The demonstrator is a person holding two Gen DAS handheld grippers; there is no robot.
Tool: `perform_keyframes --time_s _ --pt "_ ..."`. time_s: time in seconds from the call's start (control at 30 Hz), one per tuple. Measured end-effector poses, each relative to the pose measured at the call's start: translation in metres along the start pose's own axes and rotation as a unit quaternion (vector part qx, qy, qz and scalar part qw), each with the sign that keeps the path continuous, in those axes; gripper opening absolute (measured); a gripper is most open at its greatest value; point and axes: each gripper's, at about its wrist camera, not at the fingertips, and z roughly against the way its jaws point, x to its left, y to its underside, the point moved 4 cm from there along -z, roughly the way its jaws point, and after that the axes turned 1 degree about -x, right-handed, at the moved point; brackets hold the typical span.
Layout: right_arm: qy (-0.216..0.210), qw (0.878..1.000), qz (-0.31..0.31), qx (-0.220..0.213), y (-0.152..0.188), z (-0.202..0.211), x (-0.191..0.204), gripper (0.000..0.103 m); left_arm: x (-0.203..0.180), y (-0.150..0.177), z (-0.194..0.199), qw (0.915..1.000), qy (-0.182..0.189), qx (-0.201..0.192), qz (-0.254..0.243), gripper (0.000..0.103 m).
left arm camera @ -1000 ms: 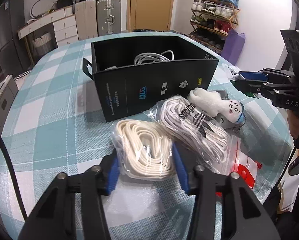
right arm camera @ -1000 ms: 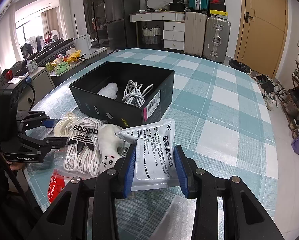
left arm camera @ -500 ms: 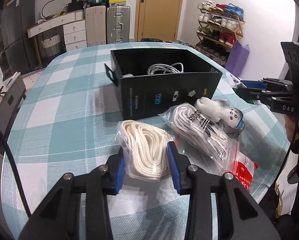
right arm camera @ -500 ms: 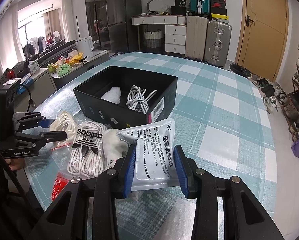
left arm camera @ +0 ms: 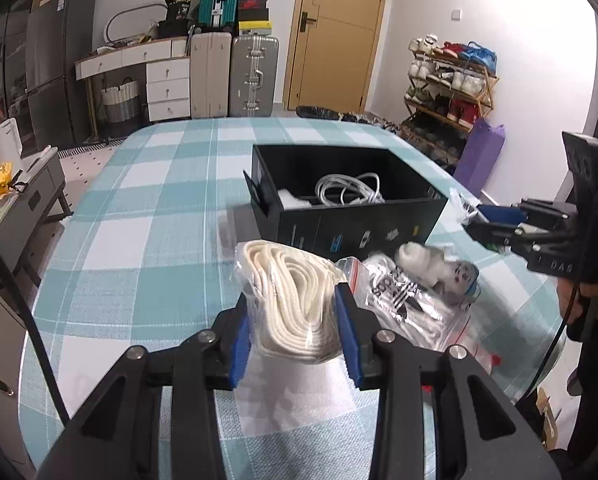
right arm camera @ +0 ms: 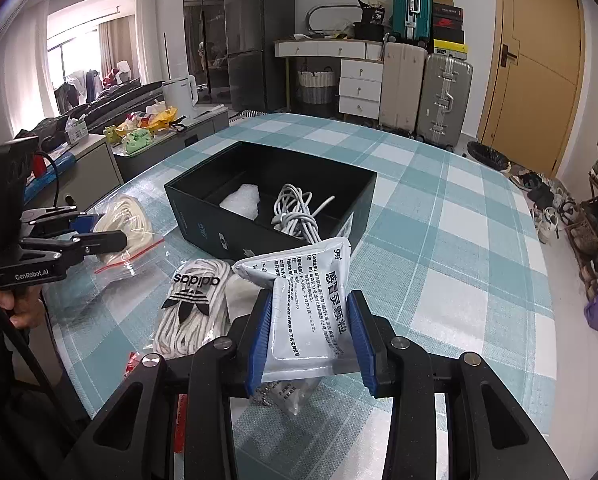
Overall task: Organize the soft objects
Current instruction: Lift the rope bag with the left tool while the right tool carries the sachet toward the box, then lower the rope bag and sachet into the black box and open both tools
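My left gripper (left arm camera: 296,334) is shut on a clear bag of cream laces (left arm camera: 289,300) and holds it above the table, short of the black box (left arm camera: 351,226). It also shows in the right wrist view (right arm camera: 99,228). My right gripper (right arm camera: 309,338) is shut on a silver-white sachet with printed text (right arm camera: 307,312), held above the table near the box (right arm camera: 203,220). The box holds a white cable (right arm camera: 299,212) and a white foam piece (right arm camera: 241,202). A bag of white Adidas laces (right arm camera: 191,308) and a small white plush (left arm camera: 439,270) lie on the table.
The table has a teal and white checked cloth (left arm camera: 139,240). A bag with red print (left arm camera: 487,356) lies by the Adidas laces. Suitcases (right arm camera: 423,92), drawers and a shoe rack (left arm camera: 451,80) stand beyond the table.
My left gripper closed on the bag of cream laces and lifted it off the table, toward the box. My right gripper keeps holding the sachet, raised slightly.
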Motion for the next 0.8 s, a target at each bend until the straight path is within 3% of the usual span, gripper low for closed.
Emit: perform_keyframes --time_s 0.4,0.8 --pt "-0.001 1.000 0.005 -0.024 -0.013 0.002 0.010 0.038 -0.006 -0.036 -0.002 0.9992 0.016 -0.036 0.003 0.037" --pt "-0.006 0.999 0.009 -0.039 -0.038 -0.007 0.017 0.038 -0.007 -0.065 -0.024 0.9988 0.024 -0.043 -0.001 0.037"
